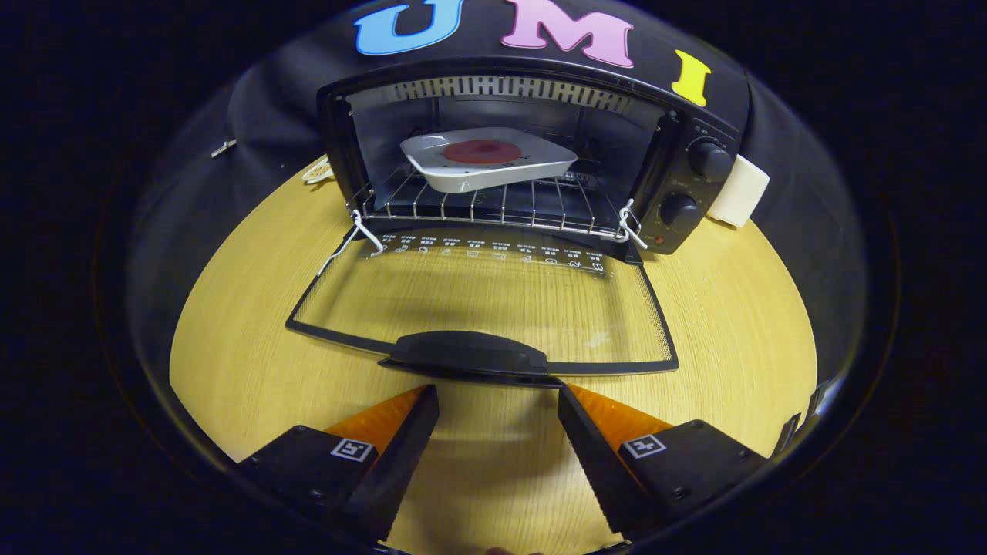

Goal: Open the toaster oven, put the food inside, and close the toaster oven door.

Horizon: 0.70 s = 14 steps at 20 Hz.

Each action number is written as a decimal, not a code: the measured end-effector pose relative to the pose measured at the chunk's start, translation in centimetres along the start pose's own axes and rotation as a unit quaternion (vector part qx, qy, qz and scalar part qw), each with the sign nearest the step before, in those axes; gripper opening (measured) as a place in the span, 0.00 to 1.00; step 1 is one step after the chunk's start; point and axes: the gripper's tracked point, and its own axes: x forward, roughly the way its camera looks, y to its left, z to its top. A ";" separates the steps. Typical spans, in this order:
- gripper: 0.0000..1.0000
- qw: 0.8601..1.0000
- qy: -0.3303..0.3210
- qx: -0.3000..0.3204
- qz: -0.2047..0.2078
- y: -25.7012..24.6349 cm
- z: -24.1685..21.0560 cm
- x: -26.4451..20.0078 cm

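A black toaster oven [686, 193] stands at the back of the wooden table with its glass door [493, 297] folded down flat toward me. Inside, on the wire rack [493, 206], rests a white plate [487, 160] carrying a round dark red piece of food [483, 152]. The door's black handle [467, 355] lies just ahead of my gripper [497, 401]. My gripper is open, with nothing between its fingers, and the handle sits just beyond the fingertips, not touched.
Two black knobs [708, 160] sit on the oven's right panel. A white box [739, 191] stands beside the oven on the right. A small pale object [318, 171] lies at the oven's left. Bare wooden tabletop [231, 331] surrounds the lowered door.
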 end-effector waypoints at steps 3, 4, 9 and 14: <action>1.00 1.000 -0.008 -0.015 0.002 0.0 0.6 0.3; 1.00 0.999 -0.014 -0.032 0.002 0.0 0.8 0.1; 1.00 0.997 -0.043 -0.064 0.021 0.2 2.4 -2.2; 1.00 0.985 -0.135 -0.100 0.044 0.0 6.8 -6.3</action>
